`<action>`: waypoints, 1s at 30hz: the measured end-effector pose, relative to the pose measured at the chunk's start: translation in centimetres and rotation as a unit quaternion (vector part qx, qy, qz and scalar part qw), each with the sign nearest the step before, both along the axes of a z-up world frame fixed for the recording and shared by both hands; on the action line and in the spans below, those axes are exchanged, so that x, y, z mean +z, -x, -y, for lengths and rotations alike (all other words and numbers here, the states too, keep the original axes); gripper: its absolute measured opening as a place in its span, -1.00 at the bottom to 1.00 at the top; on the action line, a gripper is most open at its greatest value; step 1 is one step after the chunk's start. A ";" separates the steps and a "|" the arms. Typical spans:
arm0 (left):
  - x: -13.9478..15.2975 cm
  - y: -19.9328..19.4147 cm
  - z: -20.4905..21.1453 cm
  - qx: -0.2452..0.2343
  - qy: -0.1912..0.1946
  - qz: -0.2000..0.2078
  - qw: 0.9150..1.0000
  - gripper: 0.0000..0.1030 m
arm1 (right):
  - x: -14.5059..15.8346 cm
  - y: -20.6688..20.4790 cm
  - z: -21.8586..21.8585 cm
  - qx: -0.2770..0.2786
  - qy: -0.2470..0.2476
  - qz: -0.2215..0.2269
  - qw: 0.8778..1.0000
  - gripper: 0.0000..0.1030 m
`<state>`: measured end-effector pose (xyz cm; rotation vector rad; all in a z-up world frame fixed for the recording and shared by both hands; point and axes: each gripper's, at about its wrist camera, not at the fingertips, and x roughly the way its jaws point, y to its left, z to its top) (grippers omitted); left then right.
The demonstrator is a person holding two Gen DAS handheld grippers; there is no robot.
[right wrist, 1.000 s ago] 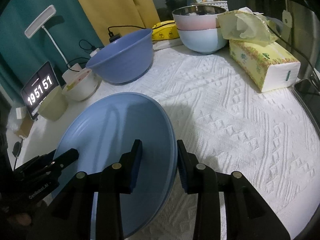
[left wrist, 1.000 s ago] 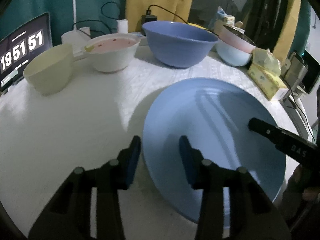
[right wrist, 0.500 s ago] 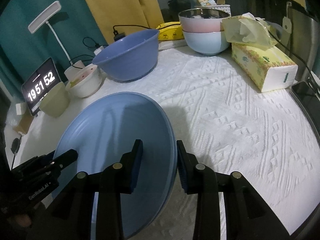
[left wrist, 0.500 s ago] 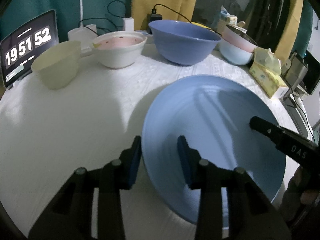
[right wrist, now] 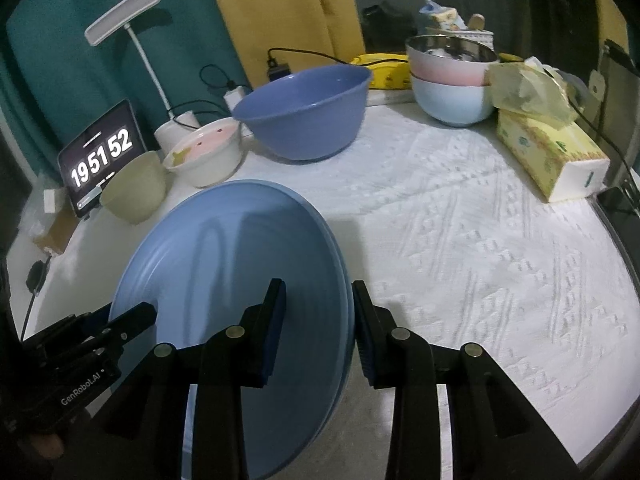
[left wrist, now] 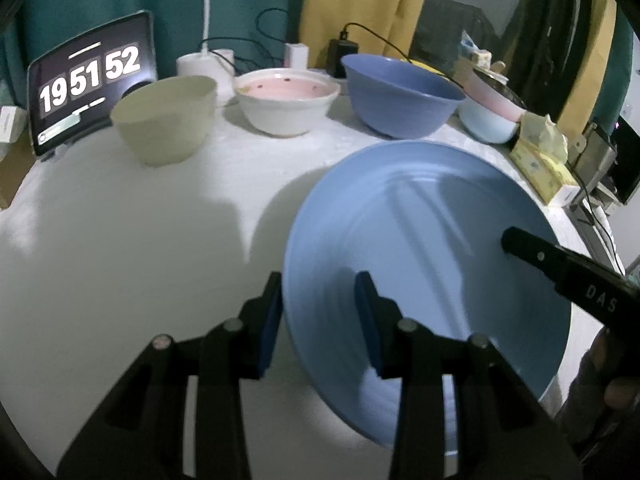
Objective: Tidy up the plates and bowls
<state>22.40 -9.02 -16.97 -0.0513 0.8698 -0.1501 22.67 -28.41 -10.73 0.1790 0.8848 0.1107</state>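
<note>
Together we carry the blue plate (left wrist: 420,240) with both tools, and against a second ago the row of bowls at the back sits lower and larger in both views, the cream bowl (left wrist: 166,120) further into the left wrist picture, and the clock's last digits have gone from 51 to 52. Our grips look unchanged: the left gripper (left wrist: 318,320) pinches the plate's left rim, one pad beneath and one on the inner face, and the right gripper (right wrist: 318,322) pinches the opposite rim the same way, where we can make out two stacked edges, though we cannot tell for sure whether it is one plate or two. That plate hangs clear of the white textured cloth (right wrist: 480,248) near its front edge, throwing a shadow, face up and tilted, with its far rim raised toward the bowls; being round, it has no long axis. Beyond it stand, left to right, the cream bowl, a white bowl with a pink inside (left wrist: 286,100), a large blue bowl (right wrist: 304,112), and a pink bowl nested in a pale blue one (right wrist: 452,80). Beside that stack lies a tissue box (right wrist: 552,156); the clock screen (right wrist: 100,156) and a desk lamp (right wrist: 124,14) stand at far left. Cloth between plate and bowls lies bare.
</note>
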 end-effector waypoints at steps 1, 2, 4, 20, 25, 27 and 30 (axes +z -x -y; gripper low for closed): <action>0.0 0.1 -0.3 0.002 0.001 0.001 1.000 -0.28 | 0.1 0.0 -0.5 0.003 0.002 0.000 1.000 -0.32; 0.1 0.2 -0.9 0.005 0.003 0.001 1.000 -0.28 | 0.1 -0.1 -0.9 0.006 0.003 0.001 1.000 -0.32; 0.1 0.3 -1.6 0.010 0.005 0.001 1.000 -0.28 | 0.2 -0.2 -1.9 0.012 0.007 0.001 1.000 -0.32; 0.1 1.0 -9.8 0.067 0.017 0.002 0.998 -0.28 | -0.6 -1.7 -9.9 0.068 0.014 -0.005 0.998 -0.32; -0.1 1.2 -12.2 0.088 0.017 0.000 0.996 -0.28 | -1.1 -2.3 -12.3 0.088 0.014 -0.012 0.996 -0.32; -0.2 1.3 -13.0 0.095 0.017 -0.002 0.995 -0.28 | -1.3 -2.6 -13.1 0.094 0.014 -0.015 0.995 -0.32; -0.4 1.4 -14.0 0.103 0.018 -0.005 0.995 -0.28 | -1.6 -3.0 -14.1 0.101 0.015 -0.022 0.995 -0.32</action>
